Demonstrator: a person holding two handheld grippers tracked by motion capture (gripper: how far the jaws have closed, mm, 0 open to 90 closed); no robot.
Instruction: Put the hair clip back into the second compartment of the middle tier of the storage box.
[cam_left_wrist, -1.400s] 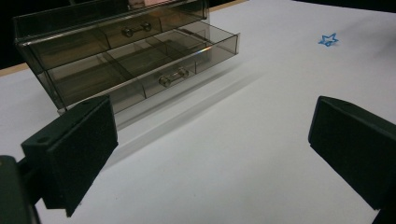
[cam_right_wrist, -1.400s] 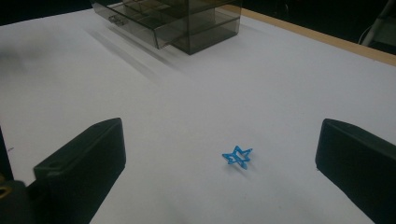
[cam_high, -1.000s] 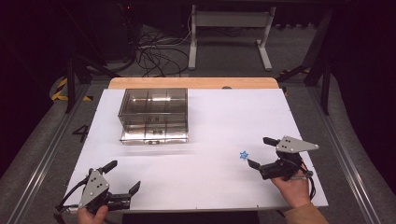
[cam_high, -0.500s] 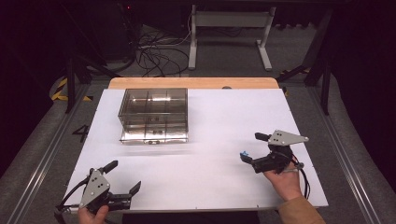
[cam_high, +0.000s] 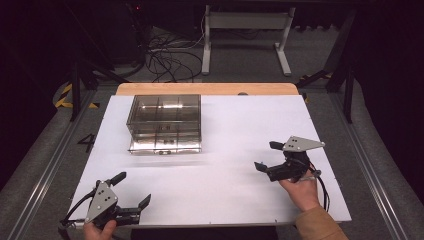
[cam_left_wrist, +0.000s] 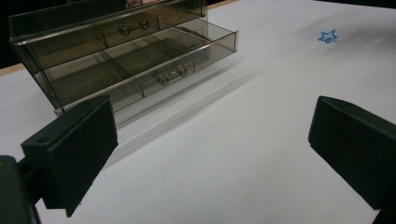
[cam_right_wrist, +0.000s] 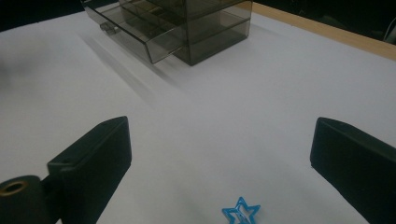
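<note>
**Dark room around a white table**

The table (cam_high: 215, 200) is covered in white, with a wooden edge (cam_high: 207, 88) left bare at the far side. Grey floor (cam_high: 40, 165) is seen around it. A tangle of cables (cam_high: 167, 60) lies beyond, beside a grey metal frame (cam_high: 247, 22). Black-and-yellow tape (cam_high: 65, 95) is stuck at left. The background is left in darkness.

Your left gripper (cam_high: 131, 189): jaws wide apart, nothing between.
Your right gripper (cam_high: 266, 156): jaws apart, just been closing slightly.
</note>
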